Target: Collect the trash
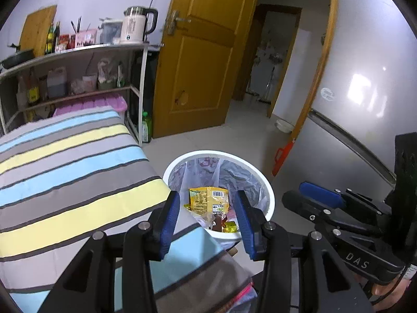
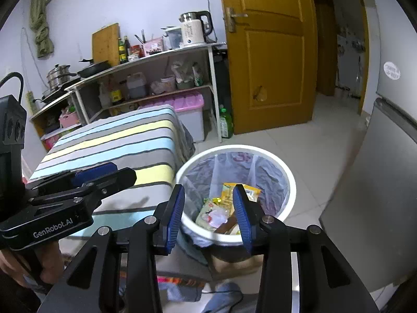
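Your left gripper [image 1: 208, 215] hangs with its blue pads [image 1: 169, 221] apart and nothing between them, and your right gripper [image 2: 208, 215] likewise stands parted and empty — both poised above the white trash bin [image 2: 292, 182] on the tiled floor [image 2: 312, 143]. Inside the bin's plastic liner [image 1: 234, 169] lie the collected wrappers — a yellow snack packet [image 1: 208, 198] on top, what may be a brown sachet [image 2: 225, 227] lower down — just beside the striped cloth [image 1: 78, 169] covering the table.

Bin [image 2: 286, 180] mouth open above; striped table [image 2: 146, 140] flanks left.
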The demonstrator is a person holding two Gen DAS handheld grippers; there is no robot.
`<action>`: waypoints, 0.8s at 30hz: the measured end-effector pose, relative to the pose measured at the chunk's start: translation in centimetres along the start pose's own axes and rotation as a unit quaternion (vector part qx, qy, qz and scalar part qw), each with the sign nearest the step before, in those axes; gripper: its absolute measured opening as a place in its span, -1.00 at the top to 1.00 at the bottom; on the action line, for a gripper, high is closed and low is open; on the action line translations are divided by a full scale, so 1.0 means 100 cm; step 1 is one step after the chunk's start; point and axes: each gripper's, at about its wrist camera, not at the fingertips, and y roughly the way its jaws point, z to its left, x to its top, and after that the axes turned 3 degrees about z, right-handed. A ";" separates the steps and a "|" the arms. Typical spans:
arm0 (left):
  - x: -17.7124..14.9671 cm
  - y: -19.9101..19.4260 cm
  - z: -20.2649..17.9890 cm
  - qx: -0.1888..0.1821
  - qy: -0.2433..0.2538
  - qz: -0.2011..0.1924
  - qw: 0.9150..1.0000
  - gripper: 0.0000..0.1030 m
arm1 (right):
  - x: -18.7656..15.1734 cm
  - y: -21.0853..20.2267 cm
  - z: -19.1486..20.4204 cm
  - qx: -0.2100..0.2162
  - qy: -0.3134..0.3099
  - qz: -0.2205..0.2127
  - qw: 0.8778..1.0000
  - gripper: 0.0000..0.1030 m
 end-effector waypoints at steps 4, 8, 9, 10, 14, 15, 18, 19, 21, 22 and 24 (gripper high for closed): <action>-0.009 -0.023 -0.007 0.008 0.017 -0.021 1.000 0.12 | -0.011 -0.014 0.009 0.002 -0.003 -0.002 1.000 0.22; -0.019 -0.039 -0.011 0.009 0.020 -0.030 0.999 0.12 | -0.024 -0.025 0.017 0.005 -0.003 -0.002 1.000 0.22; -0.022 -0.042 -0.012 0.008 0.020 -0.030 0.999 0.12 | -0.028 -0.028 0.019 0.006 -0.003 -0.002 1.000 0.22; -0.024 -0.044 -0.013 0.008 0.022 -0.030 0.999 0.12 | -0.031 -0.029 0.021 0.007 -0.004 -0.002 1.000 0.22; -0.035 -0.054 -0.019 0.017 0.035 -0.038 0.999 0.12 | -0.044 -0.035 0.029 0.002 -0.013 -0.005 1.000 0.22; -0.037 -0.057 -0.020 0.018 0.036 -0.039 0.998 0.12 | -0.047 -0.036 0.030 0.001 -0.013 -0.005 1.000 0.22; -0.044 -0.063 -0.021 0.020 0.036 -0.040 0.998 0.12 | -0.058 -0.040 0.035 -0.005 -0.021 -0.008 1.000 0.22; -0.047 -0.065 -0.021 0.022 0.035 -0.040 0.998 0.12 | -0.062 -0.042 0.038 -0.008 -0.028 -0.011 1.000 0.22; -0.053 -0.069 -0.020 0.024 0.035 -0.040 0.998 0.12 | -0.067 -0.044 0.040 -0.013 -0.033 -0.013 0.999 0.22; -0.055 -0.070 -0.020 0.026 0.035 -0.040 0.998 0.12 | -0.068 -0.044 0.040 -0.016 -0.035 -0.013 0.999 0.22; -0.058 -0.071 -0.019 0.028 0.035 -0.041 0.998 0.12 | -0.072 -0.045 0.041 -0.018 -0.035 -0.015 0.999 0.22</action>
